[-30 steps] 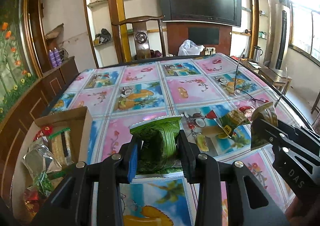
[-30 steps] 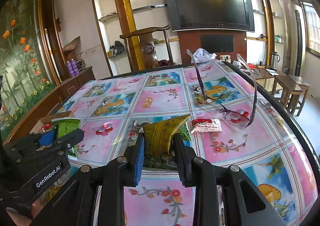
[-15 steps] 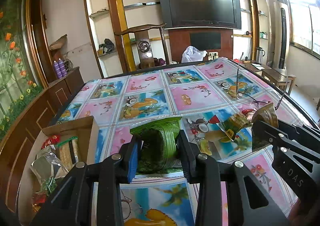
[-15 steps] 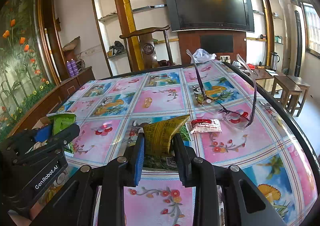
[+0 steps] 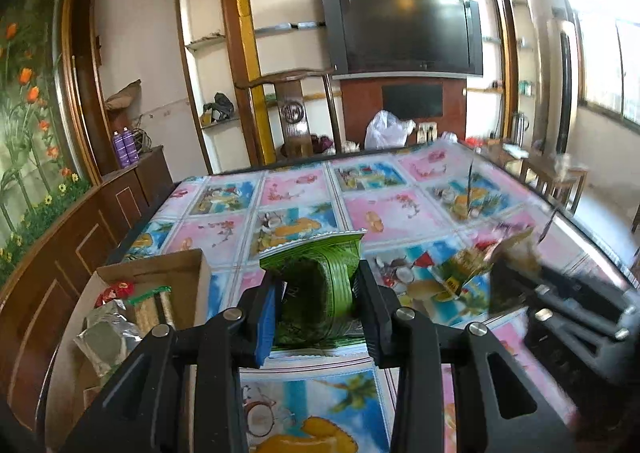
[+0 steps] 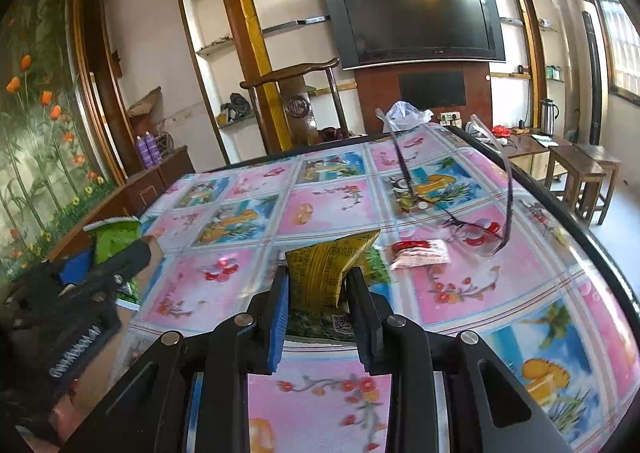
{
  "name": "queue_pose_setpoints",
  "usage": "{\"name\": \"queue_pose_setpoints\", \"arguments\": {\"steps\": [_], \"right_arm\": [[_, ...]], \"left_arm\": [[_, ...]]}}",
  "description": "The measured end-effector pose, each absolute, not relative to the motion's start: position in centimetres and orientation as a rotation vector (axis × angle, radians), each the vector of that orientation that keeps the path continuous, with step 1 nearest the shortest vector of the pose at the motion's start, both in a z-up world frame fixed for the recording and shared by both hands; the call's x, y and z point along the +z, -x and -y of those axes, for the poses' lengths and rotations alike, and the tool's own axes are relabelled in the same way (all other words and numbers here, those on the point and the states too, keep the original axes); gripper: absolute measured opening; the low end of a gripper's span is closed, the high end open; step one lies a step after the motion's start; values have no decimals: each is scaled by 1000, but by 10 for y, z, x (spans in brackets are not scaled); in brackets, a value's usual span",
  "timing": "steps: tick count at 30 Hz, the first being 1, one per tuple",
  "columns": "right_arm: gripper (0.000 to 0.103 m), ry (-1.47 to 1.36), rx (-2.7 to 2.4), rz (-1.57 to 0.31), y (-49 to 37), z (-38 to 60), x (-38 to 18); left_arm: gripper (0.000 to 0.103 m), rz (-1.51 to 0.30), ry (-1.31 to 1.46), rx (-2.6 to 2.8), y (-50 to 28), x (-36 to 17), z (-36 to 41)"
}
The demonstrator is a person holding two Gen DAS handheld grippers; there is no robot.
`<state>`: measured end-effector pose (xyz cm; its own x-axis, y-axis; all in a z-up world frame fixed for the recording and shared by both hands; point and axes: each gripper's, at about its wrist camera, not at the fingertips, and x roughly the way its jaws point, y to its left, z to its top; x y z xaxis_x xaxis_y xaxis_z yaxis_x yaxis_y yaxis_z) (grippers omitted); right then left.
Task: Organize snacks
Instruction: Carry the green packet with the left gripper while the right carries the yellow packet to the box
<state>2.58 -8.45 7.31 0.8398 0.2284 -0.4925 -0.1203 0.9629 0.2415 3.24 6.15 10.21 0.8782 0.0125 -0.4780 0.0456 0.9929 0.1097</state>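
Note:
My left gripper (image 5: 318, 305) is shut on a green snack packet (image 5: 316, 285) and holds it above the table, right of an open cardboard box (image 5: 168, 273) that holds several snack packets. My right gripper (image 6: 320, 301) is shut on a yellow snack packet (image 6: 326, 273), held above the table. Each gripper shows in the other's view: the right one (image 5: 568, 309) blurred at the right, the left one (image 6: 80, 273) at the left with the green packet (image 6: 114, 237). A small red and white packet (image 6: 418, 253) lies on the table ahead of the right gripper.
The table has a pink and blue patterned cloth (image 6: 332, 201). A pair of glasses (image 6: 460, 221) lies on it at the right, near the red and white packet. A wooden chair (image 6: 296, 101) stands at the far edge, a low cabinet (image 5: 132, 189) along the left.
Both grippers have kept hold of their packets. The left gripper has lifted and tilted up, so the box sits lower left in view. The right gripper is blurred and moving in the left view.

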Motion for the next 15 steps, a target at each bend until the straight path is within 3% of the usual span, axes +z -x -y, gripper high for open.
{"name": "queue_pose_setpoints", "arguments": {"steps": [7, 15], "right_arm": [[31, -152, 357, -517, 4, 16, 83], [31, -76, 615, -558, 26, -77, 81]], "left_arm": [[35, -451, -36, 40, 9, 127, -119], [35, -597, 71, 187, 35, 90, -242]]}}
